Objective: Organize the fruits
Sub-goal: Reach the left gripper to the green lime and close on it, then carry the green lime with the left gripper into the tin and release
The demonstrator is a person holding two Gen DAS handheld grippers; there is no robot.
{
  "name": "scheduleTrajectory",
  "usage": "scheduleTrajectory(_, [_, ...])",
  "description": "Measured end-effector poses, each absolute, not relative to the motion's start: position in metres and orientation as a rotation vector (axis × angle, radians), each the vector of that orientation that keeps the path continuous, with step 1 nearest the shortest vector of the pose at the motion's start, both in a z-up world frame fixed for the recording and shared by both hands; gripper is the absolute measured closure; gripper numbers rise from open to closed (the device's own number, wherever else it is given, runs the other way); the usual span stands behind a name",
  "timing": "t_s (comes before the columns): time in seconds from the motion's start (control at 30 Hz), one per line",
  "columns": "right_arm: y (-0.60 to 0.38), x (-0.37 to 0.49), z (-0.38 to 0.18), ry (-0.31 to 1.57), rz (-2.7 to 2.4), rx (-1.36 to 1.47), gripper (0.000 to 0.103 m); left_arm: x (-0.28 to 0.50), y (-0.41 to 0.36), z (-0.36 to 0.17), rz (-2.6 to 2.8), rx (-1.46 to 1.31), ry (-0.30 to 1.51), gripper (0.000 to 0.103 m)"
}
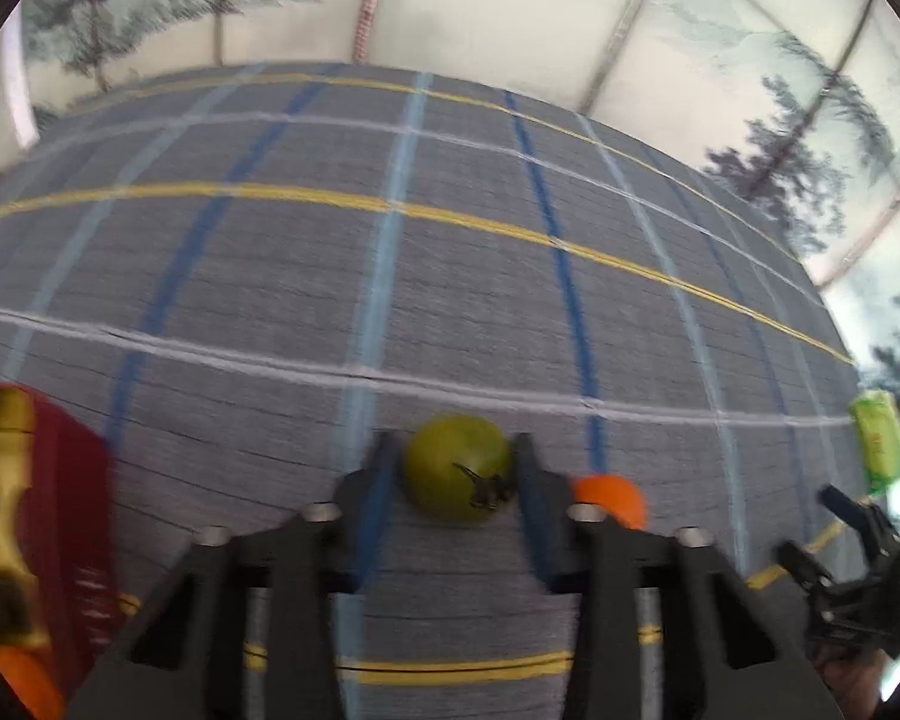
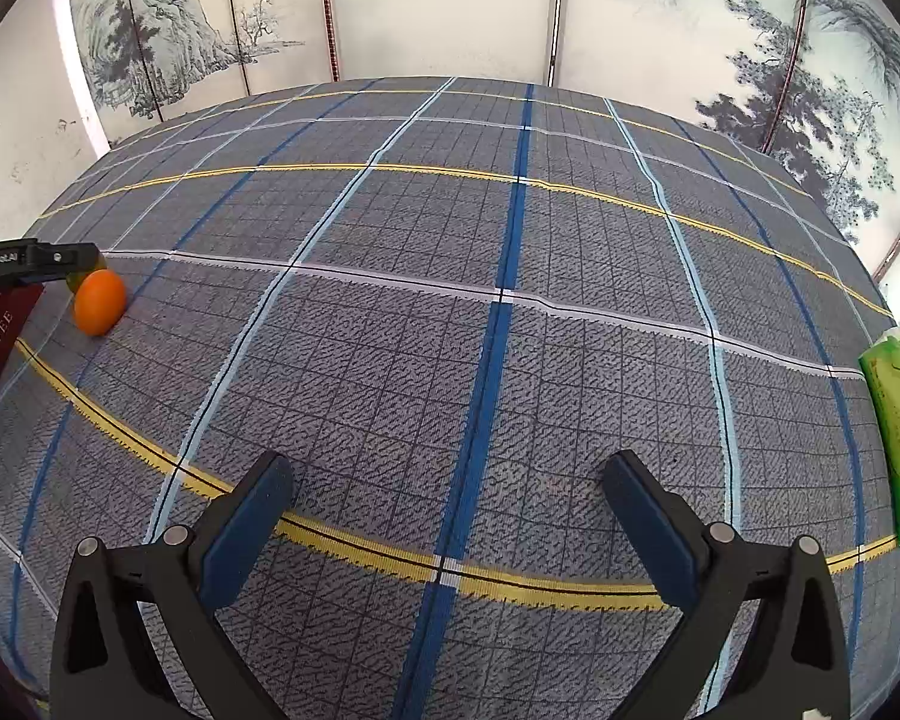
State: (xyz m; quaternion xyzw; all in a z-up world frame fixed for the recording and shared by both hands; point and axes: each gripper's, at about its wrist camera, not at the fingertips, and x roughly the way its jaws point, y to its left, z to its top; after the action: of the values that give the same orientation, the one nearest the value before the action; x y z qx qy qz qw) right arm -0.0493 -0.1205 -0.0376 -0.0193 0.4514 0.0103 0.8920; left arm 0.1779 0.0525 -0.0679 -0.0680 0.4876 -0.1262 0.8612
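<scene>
My left gripper (image 1: pixel 457 450) is closed around the green tomato (image 1: pixel 457 468), a finger against each side, its stem (image 1: pixel 483 486) turned toward my camera, at 5 o'clock on the fruit. An orange (image 1: pixel 615 498) lies just beside it at 3 o'clock. My right gripper (image 2: pixel 450 480) is spread wide, holding nothing, over the plaid cloth (image 2: pixel 450 300).

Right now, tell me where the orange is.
In the left wrist view the orange sits on the cloth just right of the left tool, which is shut on the green tomato; in the right view it lies far left.
</scene>
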Motion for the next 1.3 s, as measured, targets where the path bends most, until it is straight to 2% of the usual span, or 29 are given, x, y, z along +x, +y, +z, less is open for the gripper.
scheduleTrajectory(0.1, [-0.121, -0.050, -0.038, 0.937, 0.021, -0.040, 0.000, 0.169, 0.042, -0.065, -0.254, -0.065, 0.981, 0.068])
scheduleTrajectory(0.2, [-0.121, -0.049, -0.038, 0.937, 0.022, -0.040, 0.000, 0.161, 0.054, -0.063, -0.257, -0.148, 0.997, 0.069])
scheduleTrajectory(0.73, [-0.122, -0.049, -0.037, 0.937, 0.009, -0.036, 0.000, 0.064, 0.086, 0.008, -0.172, -0.116, 0.860, 0.068])
scheduleTrajectory(1.3, [-0.123, -0.051, -0.038, 0.936, 0.002, -0.034, 0.000, 0.018, 0.132, 0.018, -0.051, -0.028, 0.786, 0.068])
